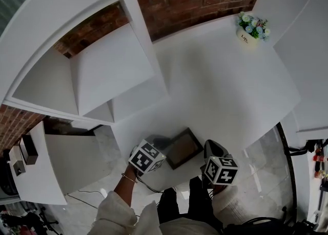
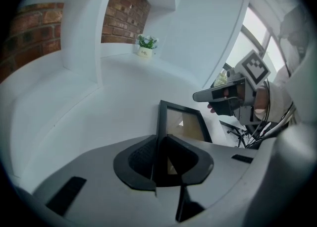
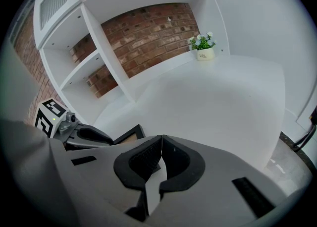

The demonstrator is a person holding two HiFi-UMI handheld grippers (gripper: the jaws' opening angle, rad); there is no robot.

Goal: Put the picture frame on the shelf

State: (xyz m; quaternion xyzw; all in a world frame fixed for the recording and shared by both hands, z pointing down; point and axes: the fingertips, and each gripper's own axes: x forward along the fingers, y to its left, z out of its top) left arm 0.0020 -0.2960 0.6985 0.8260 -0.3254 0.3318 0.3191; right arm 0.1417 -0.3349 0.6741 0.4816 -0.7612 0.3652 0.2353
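- The left gripper (image 2: 159,147) is clamped on one edge of the picture frame (image 2: 182,121), probably because a thin frame offers no other hold
- The frame lies near the front of the white counter (image 1: 220,85)
- The right gripper (image 3: 160,144) is closed on nothing, waiting just beside it
- The shelf (image 1: 110,70) is well apart

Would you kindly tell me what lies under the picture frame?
Only the white counter shows around the picture frame; whatever lies directly beneath is covered by the frame itself.

The dark-rimmed picture frame (image 1: 183,148) lay at the near edge of the white counter (image 1: 220,90), well apart from the white shelf (image 1: 102,70) at far left.
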